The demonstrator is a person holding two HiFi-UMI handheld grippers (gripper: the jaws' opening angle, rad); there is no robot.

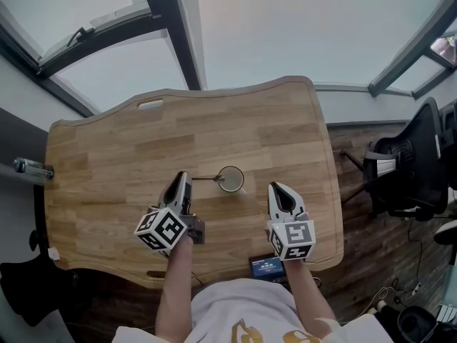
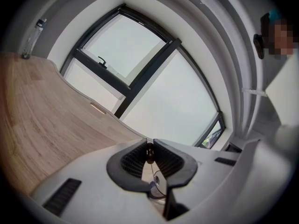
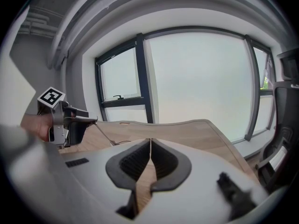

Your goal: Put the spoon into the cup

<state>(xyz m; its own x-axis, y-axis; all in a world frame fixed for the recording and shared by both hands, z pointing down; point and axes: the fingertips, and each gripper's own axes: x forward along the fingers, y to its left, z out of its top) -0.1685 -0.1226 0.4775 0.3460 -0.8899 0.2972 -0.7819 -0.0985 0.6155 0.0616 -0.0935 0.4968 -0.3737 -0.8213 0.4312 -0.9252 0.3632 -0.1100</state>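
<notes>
**Left gripper (image 1: 184, 180) has the spoon (image 1: 204, 179) at the cup (image 1: 230, 180)**

Left gripper first: in its own view we see the jaws pressed onto the dark end of the spoon's thin handle, pinching it. From there the handle runs to our right across the table (image 1: 107, 156) and ends at the cup's near rim. The bowl end seems to us to lie over or just inside the cup, though the head view is too small to settle which.

Right gripper (image 1: 280, 189) hangs beside the cup on the other side, apart from it, with its jaws pressed together on nothing.

We judge the task nearly done. The spoon is lifted and brought to the cup; what is left is to lower or tip it fully in and let go. The cup stands upright, near the table's middle.

By our count: two grippers, one spoon, one cup, one table. Off the table's right edge stands one chair (image 1: 410, 166).
</notes>
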